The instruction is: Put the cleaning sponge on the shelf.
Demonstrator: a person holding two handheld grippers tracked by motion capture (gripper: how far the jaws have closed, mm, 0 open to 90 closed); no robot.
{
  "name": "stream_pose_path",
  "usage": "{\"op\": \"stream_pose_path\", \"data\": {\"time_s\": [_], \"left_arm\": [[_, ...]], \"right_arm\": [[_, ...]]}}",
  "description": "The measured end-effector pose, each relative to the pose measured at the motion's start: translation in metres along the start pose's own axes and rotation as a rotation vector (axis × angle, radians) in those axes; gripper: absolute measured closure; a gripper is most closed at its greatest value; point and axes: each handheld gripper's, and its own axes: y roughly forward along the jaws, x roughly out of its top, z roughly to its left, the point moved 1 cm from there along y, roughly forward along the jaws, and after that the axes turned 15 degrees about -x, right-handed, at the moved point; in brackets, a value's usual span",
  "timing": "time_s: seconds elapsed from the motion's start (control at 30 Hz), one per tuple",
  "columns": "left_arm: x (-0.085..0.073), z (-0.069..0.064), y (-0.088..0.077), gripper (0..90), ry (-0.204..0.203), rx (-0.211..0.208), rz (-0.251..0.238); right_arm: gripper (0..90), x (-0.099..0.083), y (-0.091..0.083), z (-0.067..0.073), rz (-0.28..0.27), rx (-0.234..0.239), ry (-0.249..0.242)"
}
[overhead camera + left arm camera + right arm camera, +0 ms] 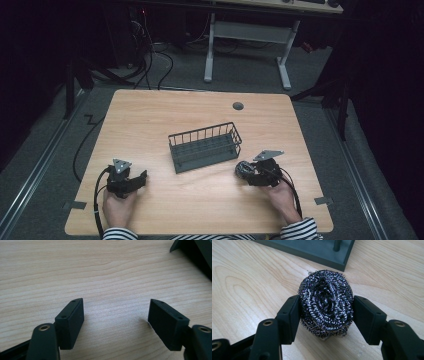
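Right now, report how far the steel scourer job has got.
Done: the right tool has reached the steel wool scourer, and its jaws press on both of its sides. In hand: that grip, with the scourer on the table beside the wire basket. Left, probably: lifting it into the basket, which looks empty. The left tool is open and idle.
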Motion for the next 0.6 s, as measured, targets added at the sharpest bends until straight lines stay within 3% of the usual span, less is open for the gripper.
{"op": "stream_pose_path", "data": {"time_s": [0.6], "left_arm": [[0.0, 0.0, 0.0, 29.3, -0.001, -0.001, -0.001]], "right_arm": [[44.6, 0.002, -0.017, -0.005, -0.023, 0.039, 0.017]]}}
